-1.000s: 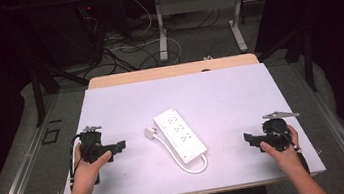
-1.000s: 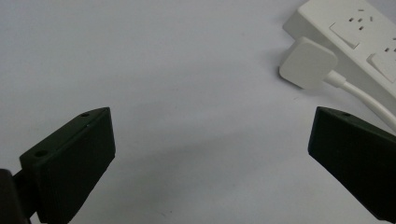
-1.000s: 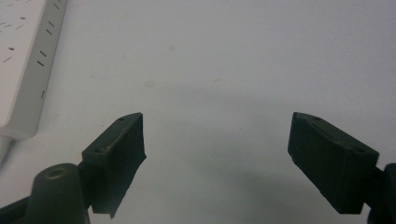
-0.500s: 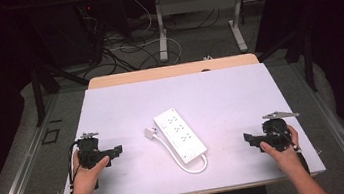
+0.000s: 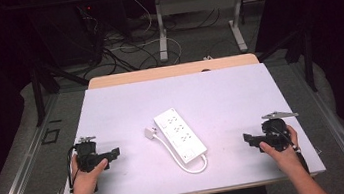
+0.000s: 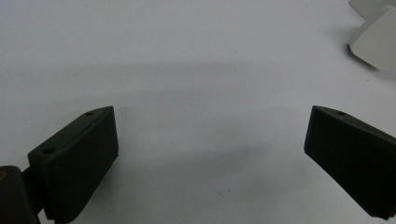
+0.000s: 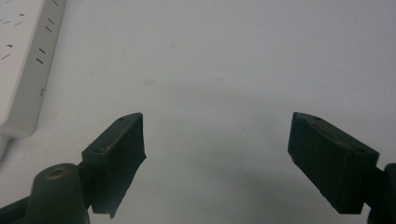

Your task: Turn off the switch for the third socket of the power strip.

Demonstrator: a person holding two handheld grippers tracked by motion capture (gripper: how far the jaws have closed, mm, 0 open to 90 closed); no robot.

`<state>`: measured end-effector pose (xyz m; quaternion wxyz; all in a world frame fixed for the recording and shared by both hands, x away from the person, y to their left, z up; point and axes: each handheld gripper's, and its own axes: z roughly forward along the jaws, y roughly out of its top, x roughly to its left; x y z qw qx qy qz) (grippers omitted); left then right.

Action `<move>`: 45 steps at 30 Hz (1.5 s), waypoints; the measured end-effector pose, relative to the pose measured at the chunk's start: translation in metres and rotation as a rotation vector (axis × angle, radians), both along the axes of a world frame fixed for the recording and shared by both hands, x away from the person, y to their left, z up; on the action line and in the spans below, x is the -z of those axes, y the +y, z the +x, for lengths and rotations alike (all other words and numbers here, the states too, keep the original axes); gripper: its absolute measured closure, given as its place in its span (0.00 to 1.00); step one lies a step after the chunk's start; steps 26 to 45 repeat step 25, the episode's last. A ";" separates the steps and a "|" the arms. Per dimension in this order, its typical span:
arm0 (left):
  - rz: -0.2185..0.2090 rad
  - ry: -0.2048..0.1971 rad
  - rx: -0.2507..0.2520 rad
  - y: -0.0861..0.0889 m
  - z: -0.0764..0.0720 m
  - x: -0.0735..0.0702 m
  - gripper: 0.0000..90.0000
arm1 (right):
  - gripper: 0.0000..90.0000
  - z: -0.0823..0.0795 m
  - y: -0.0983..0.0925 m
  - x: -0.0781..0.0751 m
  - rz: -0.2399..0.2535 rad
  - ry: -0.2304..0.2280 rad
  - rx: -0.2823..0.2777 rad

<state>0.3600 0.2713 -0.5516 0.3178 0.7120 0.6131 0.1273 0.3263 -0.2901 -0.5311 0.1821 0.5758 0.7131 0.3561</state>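
Two grippers at the near edge, jaws of each spread wide, gripping nothing. Left gripper [image 5: 113, 153] lowered and drawn nearer over the last second, low over the table [image 5: 240, 93]; right gripper [image 5: 249, 139] unmoved. Farther in, at centre: white power strip [image 5: 181, 135], plug [image 5: 150, 133] just left, well apart from both. Probably settling before a reach.

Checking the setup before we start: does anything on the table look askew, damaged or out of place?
Nothing looks damaged or spilled. The white power strip lies diagonally across the middle of the table, its cord looped beside it and its plug lying loose on the surface, connected to nothing.
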 end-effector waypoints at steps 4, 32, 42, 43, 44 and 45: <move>-0.001 -0.012 -0.014 0.000 0.001 0.003 0.04 | 0.20 0.000 0.001 0.000 0.003 0.005 -0.002; -0.009 -0.008 -0.016 0.002 0.002 0.005 0.05 | 0.20 0.002 0.001 0.001 0.007 0.009 -0.001; -0.009 -0.008 -0.016 0.002 0.002 0.005 0.05 | 0.20 0.002 0.001 0.001 0.007 0.009 -0.001; -0.009 -0.008 -0.016 0.002 0.002 0.005 0.05 | 0.20 0.002 0.001 0.001 0.007 0.009 -0.001; -0.009 -0.008 -0.016 0.002 0.002 0.005 0.05 | 0.20 0.002 0.001 0.001 0.007 0.009 -0.001; -0.009 -0.008 -0.016 0.002 0.002 0.005 0.05 | 0.20 0.002 0.001 0.001 0.007 0.009 -0.001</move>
